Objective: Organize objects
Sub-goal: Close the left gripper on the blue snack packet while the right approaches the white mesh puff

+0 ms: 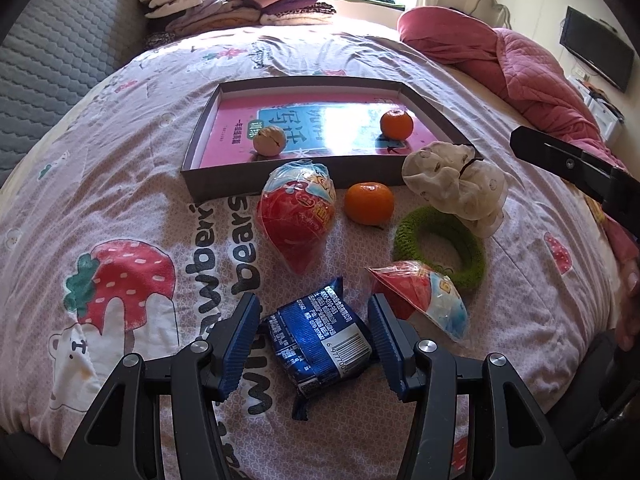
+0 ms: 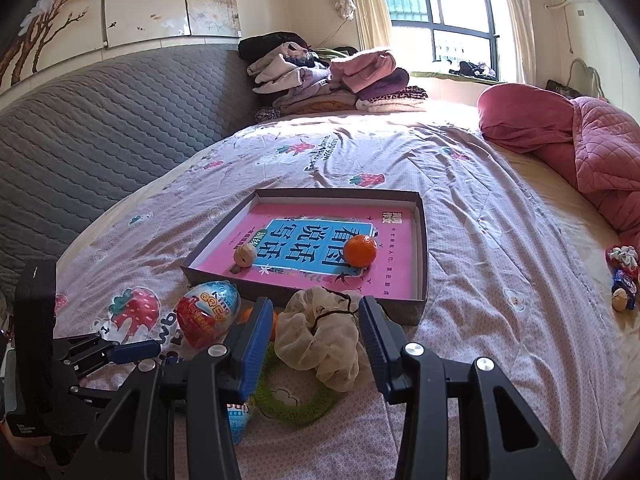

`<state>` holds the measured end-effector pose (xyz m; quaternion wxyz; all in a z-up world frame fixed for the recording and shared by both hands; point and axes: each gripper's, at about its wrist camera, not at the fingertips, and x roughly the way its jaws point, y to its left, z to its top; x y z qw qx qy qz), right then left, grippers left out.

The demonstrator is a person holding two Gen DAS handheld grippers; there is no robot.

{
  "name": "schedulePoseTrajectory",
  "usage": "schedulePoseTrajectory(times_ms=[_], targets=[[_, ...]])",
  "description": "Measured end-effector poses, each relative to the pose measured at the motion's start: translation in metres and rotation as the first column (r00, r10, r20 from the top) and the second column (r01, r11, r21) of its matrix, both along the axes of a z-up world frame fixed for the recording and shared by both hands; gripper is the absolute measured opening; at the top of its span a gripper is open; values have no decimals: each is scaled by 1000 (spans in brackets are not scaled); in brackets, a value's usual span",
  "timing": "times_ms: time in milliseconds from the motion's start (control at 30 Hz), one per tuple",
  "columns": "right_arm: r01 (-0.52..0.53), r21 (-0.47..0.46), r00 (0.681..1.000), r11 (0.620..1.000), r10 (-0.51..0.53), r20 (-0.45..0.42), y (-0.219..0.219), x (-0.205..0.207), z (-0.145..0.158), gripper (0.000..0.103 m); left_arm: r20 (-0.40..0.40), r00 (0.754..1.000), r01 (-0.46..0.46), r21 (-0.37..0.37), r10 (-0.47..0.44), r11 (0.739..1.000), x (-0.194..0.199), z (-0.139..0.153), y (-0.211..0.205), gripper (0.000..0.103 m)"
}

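Observation:
A shallow grey box lined with a pink book lies on the bed and holds a walnut and a tangerine. In front of it lie a second tangerine, two wrapped toy eggs, a green knitted ring and a cream scrunchie. My left gripper is open around a blue snack packet. My right gripper is open around the cream scrunchie.
Folded clothes are stacked at the head of the bed by the grey headboard. A pink quilt is bunched at the right. Small items lie near the bed's right edge.

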<state>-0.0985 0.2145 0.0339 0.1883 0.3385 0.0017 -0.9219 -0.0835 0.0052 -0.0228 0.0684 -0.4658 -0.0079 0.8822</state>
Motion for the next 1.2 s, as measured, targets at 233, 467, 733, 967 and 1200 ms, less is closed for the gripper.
schedulePoseTrajectory(times_ms=[233, 467, 733, 967, 1200], targets=[[7, 21, 1000, 1000, -7, 13, -2, -4, -6, 44, 26, 1000, -14, -4, 14, 1000, -3, -6, -2, 58], [-24, 79, 999, 997, 21, 37, -10, -8, -21, 45, 37, 999, -20, -16, 21, 1000, -2, -9, -2, 58], [-61, 213, 997, 975, 51, 50, -26, -12, -44, 49, 45, 999, -30, -29, 31, 999, -1, -11, -4, 59], [-57, 279, 998, 959, 50, 32, -32, -18, -54, 50, 53, 997, -50, -25, 51, 998, 2, -12, -12, 64], [-59, 285, 998, 957, 50, 38, -34, -22, -58, 49, 85, 994, -66, -10, 67, 998, -3, -14, -7, 64]])
